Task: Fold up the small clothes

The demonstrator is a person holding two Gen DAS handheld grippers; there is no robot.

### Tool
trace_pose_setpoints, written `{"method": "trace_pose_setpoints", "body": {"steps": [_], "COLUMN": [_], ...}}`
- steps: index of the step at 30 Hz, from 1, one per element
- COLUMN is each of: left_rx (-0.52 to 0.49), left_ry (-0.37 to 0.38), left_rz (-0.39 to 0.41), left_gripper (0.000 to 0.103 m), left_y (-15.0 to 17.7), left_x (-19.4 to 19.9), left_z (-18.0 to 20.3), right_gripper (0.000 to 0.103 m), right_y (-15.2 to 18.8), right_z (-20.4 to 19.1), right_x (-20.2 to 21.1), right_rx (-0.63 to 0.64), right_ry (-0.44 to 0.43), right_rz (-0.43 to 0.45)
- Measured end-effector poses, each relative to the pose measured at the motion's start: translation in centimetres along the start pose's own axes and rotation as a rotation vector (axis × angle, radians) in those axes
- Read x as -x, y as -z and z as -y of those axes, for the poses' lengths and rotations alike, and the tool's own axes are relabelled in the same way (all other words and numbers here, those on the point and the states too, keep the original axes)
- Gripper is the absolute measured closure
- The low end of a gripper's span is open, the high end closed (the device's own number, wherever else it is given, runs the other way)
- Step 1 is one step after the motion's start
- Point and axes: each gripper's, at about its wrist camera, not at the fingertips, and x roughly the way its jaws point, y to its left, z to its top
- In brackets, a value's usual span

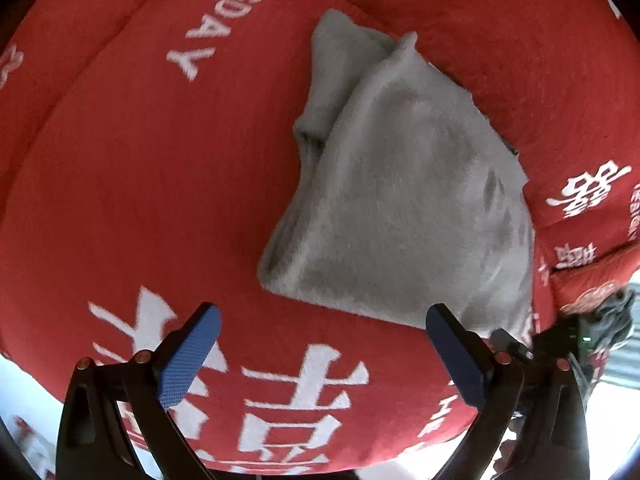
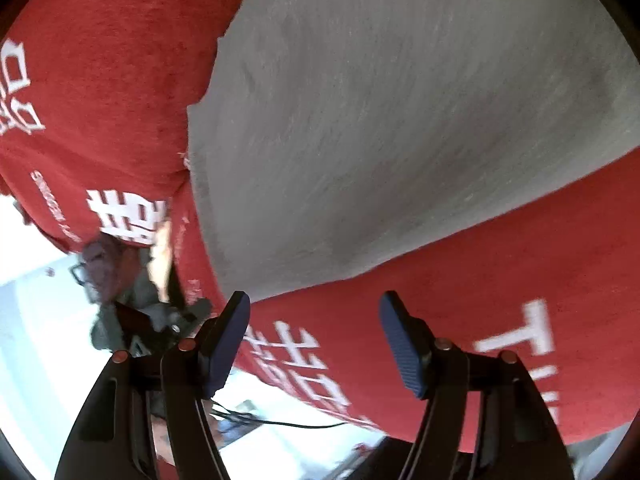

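Note:
A grey fleecy garment (image 1: 400,200) lies folded over on a red quilt (image 1: 140,160) printed with white letters. In the left wrist view my left gripper (image 1: 324,320) is open and empty, just short of the garment's near edge. In the right wrist view the same grey garment (image 2: 380,120) fills the upper right, lying flat on the red quilt (image 2: 480,272). My right gripper (image 2: 316,308) is open and empty, its blue pads hovering just below the garment's near edge.
The quilt's edge drops off near both grippers, with a pale floor (image 2: 36,320) beyond. A person with glasses (image 2: 100,268) shows at the left of the right wrist view. A black cable (image 2: 280,423) lies below the quilt edge.

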Motion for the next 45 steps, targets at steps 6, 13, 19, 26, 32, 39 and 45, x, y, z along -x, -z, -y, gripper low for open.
{"method": "trace_pose_setpoints", "body": {"steps": [6,13,19,26,32,39,45], "left_rx": [0.086,0.164,0.252,0.308,0.283,0.062,-0.352], "left_ry": [0.141,0.241,0.312,0.318,0.172,-0.095,-0.353], "left_rz": [0.001,0.012,0.048,0.165,0.253,0.324,0.455], "left_gripper": [0.000,0.000,0.000,0.000,0.033,0.087,0.092], "left_y": [1.0,1.4,1.0,-1.4,-3.5,-4.3,-2.0], "left_x": [-0.5,-1.7,-2.6,-3.2,-3.0,-1.8,-1.1], "left_z": [-0.5,-0.2,0.2,1.5,2.6,4.9,10.8], "right_gripper": [0.032,0.037,0.092,0.093,0.093,0.093,0.089], "right_y": [-0.2,-1.4,-2.3,-2.5,-2.5,-2.1,-2.1], "right_z": [0.9,-0.3,-0.4,-2.5,-2.7,-2.6,-5.0], "right_x": [-2.3,-3.8,-4.5,-2.8,-2.8,-2.5,0.8], "right_rx": [-0.099,-0.118,-0.157,-0.071,-0.050,-0.039,0.110], "right_ry": [-0.147,-0.213,-0.244,-0.302,-0.280,-0.254,-0.168], "right_rz": [0.004,0.058,0.050,0.038,0.010,-0.014,-0.092]}}
